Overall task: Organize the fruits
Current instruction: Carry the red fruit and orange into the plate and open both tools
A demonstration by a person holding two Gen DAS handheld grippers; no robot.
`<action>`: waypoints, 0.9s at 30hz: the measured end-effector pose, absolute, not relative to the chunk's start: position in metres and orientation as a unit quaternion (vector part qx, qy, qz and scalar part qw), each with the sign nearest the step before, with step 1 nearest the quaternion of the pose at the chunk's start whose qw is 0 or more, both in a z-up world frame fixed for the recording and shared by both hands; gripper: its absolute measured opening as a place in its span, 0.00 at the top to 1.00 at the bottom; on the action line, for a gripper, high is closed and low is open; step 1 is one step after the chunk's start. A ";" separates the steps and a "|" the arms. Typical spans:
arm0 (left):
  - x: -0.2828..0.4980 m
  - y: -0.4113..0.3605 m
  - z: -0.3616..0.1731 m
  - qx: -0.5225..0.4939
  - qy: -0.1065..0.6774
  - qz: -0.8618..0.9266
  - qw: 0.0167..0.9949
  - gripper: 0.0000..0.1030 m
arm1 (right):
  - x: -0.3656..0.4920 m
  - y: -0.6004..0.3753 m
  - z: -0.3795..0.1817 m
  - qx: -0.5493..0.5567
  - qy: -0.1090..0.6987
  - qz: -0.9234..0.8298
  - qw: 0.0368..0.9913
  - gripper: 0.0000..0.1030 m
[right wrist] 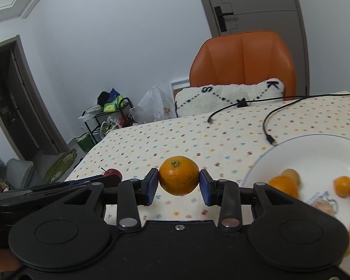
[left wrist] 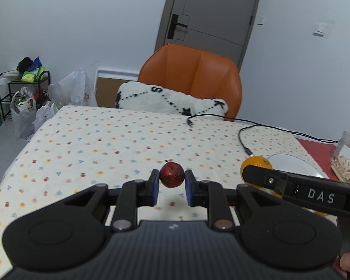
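Two grippers work over a table (left wrist: pixel 105 140) covered by a cream cloth with small coloured flower dots. At the far edge stands an orange chair (left wrist: pixel 193 74) with a white cushion (left wrist: pixel 165 100) on its seat; behind it are a grey door (left wrist: pixel 212 11) and pale walls. Two black cables (left wrist: pixel 242 137) lie on the cloth near the far right corner.

Left gripper (left wrist: pixel 172 184): its blue pads (left wrist: pixel 154 186) are narrowed onto a small red apple (left wrist: pixel 172 174), stem up, held clear of the cloth above the near middle of the table.

Right gripper (right wrist: pixel 179 185): its pads (right wrist: pixel 151 186) clamp an orange (right wrist: pixel 179 175), stem scar up, also held off the cloth. A white plate (right wrist: pixel 315 154) sits just to its right near the table's right edge and carries several small orange and red fruit pieces (right wrist: pixel 343 185), blurred.

Left view only: the right gripper (left wrist: pixel 256 172) enters from the right with the orange (left wrist: pixel 256 163) partly hidden behind its finger; a red mat (left wrist: pixel 315 149) and a clear bag (left wrist: pixel 345 161) lie at the right edge; the plate's contents are hidden.

Right view only: the left gripper body crosses at lower left, with the apple (right wrist: pixel 113 173) showing above it; a dark doorway (right wrist: pixel 11 98) opens in the left wall. Both views show a black rack (right wrist: pixel 109 116) and plastic bags (left wrist: pixel 23 116) on the floor beyond the table's left edge.
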State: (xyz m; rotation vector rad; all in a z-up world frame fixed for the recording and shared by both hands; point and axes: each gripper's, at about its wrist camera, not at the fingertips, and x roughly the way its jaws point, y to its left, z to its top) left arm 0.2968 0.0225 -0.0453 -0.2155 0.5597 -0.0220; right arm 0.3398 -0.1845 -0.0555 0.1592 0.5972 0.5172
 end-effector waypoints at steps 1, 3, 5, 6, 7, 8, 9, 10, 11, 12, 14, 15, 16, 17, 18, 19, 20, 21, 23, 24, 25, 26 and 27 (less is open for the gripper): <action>0.295 0.019 -0.044 -0.105 0.275 -0.014 0.956 0.79 | 0.337 -0.188 -0.054 0.078 0.289 0.250 0.921 0.65; 0.293 0.012 -0.041 -0.103 0.273 -0.019 0.956 0.80 | 0.333 -0.195 -0.053 0.080 0.286 0.246 0.923 0.65; 0.290 0.006 -0.039 -0.102 0.271 -0.024 0.957 0.80 | 0.329 -0.203 -0.051 0.083 0.283 0.241 0.924 0.65; 0.289 0.002 -0.039 -0.101 0.271 -0.027 0.957 0.79 | 0.328 -0.207 -0.051 0.085 0.282 0.239 0.925 0.65; 0.288 -0.001 -0.038 -0.101 0.270 -0.028 0.957 0.79 | 0.327 -0.212 -0.050 0.087 0.281 0.237 0.926 0.65; 0.287 -0.004 -0.037 -0.100 0.270 -0.030 0.957 0.79 | 0.325 -0.216 -0.050 0.091 0.281 0.235 0.926 0.65; 0.286 -0.008 -0.036 -0.100 0.270 -0.033 0.957 0.79 | 0.323 -0.221 -0.050 0.094 0.280 0.232 0.927 0.65; 0.285 -0.012 -0.035 -0.099 0.270 -0.035 0.957 0.79 | 0.322 -0.225 -0.050 0.096 0.278 0.229 0.928 0.65; 0.284 -0.017 -0.034 -0.098 0.269 -0.038 0.957 0.79 | 0.320 -0.230 -0.049 0.098 0.277 0.226 0.929 0.65; 0.283 -0.021 -0.032 -0.095 0.268 -0.041 0.958 0.79 | 0.319 -0.235 -0.049 0.101 0.276 0.225 0.929 0.65; 0.281 -0.029 -0.030 -0.094 0.266 -0.047 0.958 0.79 | 0.315 -0.244 -0.047 0.102 0.272 0.219 0.931 0.65; 0.280 -0.033 -0.029 -0.092 0.265 -0.050 0.959 0.79 | 0.314 -0.249 -0.046 0.104 0.271 0.217 0.932 0.65; 0.280 -0.037 -0.028 -0.091 0.264 -0.053 0.959 0.79 | 0.312 -0.254 -0.045 0.105 0.269 0.214 0.933 0.65; 0.279 -0.041 -0.028 -0.091 0.263 -0.055 0.959 0.79 | 0.311 -0.259 -0.045 0.106 0.268 0.211 0.934 0.65; 0.279 -0.044 -0.027 -0.090 0.263 -0.057 0.959 0.79 | 0.310 -0.264 -0.044 0.108 0.266 0.207 0.935 0.65; 0.278 -0.048 -0.027 -0.090 0.263 -0.060 0.959 0.79 | 0.309 -0.269 -0.044 0.109 0.266 0.204 0.936 0.65; 0.278 -0.051 -0.027 -0.089 0.262 -0.062 0.959 0.79 | 0.308 -0.274 -0.044 0.110 0.265 0.201 0.937 0.65; 0.278 -0.055 -0.027 -0.088 0.262 -0.064 0.959 0.79 | 0.308 -0.278 -0.044 0.112 0.264 0.197 0.937 0.65; 0.278 -0.062 -0.026 -0.088 0.263 -0.069 0.958 0.79 | 0.306 -0.287 -0.045 0.114 0.264 0.189 0.939 0.65; 0.278 -0.065 -0.026 -0.087 0.262 -0.072 0.958 0.79 | 0.304 -0.291 -0.045 0.115 0.263 0.186 0.940 0.65; 0.278 -0.068 -0.026 -0.086 0.262 -0.074 0.958 0.79 | 0.304 -0.294 -0.045 0.116 0.263 0.182 0.940 0.65; 0.279 -0.071 -0.026 -0.085 0.262 -0.077 0.958 0.79 | 0.304 -0.298 -0.045 0.117 0.262 0.179 0.941 0.65; 0.279 -0.075 -0.026 -0.084 0.262 -0.079 0.958 0.79 | 0.303 -0.302 -0.045 0.118 0.262 0.175 0.942 0.65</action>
